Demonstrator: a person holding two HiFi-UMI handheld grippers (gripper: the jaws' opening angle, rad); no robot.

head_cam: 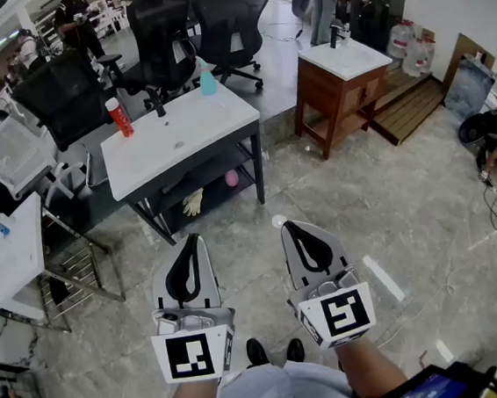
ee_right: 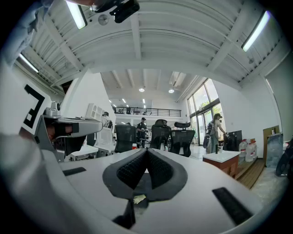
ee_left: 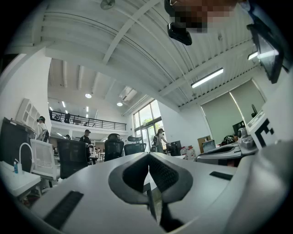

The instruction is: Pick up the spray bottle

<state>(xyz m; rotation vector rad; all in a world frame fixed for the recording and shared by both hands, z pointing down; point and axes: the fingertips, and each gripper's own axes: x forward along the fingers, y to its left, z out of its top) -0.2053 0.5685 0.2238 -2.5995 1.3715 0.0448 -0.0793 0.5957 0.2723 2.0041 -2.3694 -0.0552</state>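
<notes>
Standing back from the white sink counter, the person holds both grippers close to the body, side by side over the tiled floor. Left gripper: jaws pressed together, nothing between them; right gripper: likewise closed and empty. Spray bottle, teal, upright at the counter's far right corner, well apart from both grippers; red bottle stands toward the counter's left end.

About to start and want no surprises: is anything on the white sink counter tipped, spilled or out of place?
Nothing stands out. The blue spray bottle and the red bottle both stand upright on the white sink counter, with no spill visible.
</notes>
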